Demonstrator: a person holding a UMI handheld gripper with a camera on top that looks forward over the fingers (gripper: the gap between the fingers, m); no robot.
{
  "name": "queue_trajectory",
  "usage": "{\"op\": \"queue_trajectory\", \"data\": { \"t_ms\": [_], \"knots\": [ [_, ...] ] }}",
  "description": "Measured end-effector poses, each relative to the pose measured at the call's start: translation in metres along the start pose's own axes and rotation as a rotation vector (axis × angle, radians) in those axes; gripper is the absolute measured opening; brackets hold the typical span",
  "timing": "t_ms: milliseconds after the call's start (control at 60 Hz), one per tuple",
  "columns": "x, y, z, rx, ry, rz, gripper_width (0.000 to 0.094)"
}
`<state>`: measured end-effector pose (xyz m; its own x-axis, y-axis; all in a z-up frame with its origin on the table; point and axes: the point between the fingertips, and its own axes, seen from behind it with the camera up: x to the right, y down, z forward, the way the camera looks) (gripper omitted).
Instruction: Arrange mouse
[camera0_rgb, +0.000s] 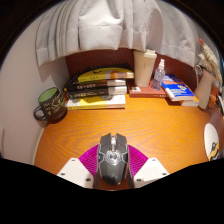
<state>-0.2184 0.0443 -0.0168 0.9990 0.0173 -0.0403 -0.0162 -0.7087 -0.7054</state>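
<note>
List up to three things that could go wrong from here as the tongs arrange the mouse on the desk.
1. The mouse sits between the tongs; a loose hold could let it slip onto the desk.
2. Pushed far forward, it might hit the books or the mug.
3. A swing towards the bottle might topple it.

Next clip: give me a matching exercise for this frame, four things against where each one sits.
Things:
1. mouse
2. mug
3. spray bottle
4. stacked books

Places:
A. at the desk's back edge, beside the blue book
B. between the gripper fingers
C. at the wall-side end of the desk, by the stacked books
D. between the mug and the spray bottle

Pairs: 1-B, 2-C, 3-A, 4-D
</note>
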Motion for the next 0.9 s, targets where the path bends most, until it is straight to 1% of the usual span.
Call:
{"op": "queue_trajectory", "data": {
  "t_ms": [100,200,267,333,483,533,600,700,817,900],
  "knots": [
    [0.002,-0.006,0.003,-0.022,-0.038,0.015,0.0401],
    [0.011,-0.026,-0.011,-0.011,-0.087,-0.005,0.0401],
    [0.039,-0.049,-0.032,0.023,-0.064,-0.060,0.0404],
    [0.075,-0.079,-0.060,0.081,-0.045,-0.080,0.0405],
    [0.180,-0.139,-0.126,0.208,0.005,-0.080,0.0404],
    [0.219,-0.151,-0.143,0.246,0.030,-0.075,0.0403],
    [0.273,-0.159,-0.162,0.272,0.059,-0.065,0.0402],
    [0.348,-0.152,-0.171,0.295,0.107,-0.018,0.0398],
    [0.422,-0.112,-0.150,0.214,0.147,0.020,0.0398],
    [0.447,-0.074,-0.128,0.147,0.138,0.045,0.0397]
  ]
}}
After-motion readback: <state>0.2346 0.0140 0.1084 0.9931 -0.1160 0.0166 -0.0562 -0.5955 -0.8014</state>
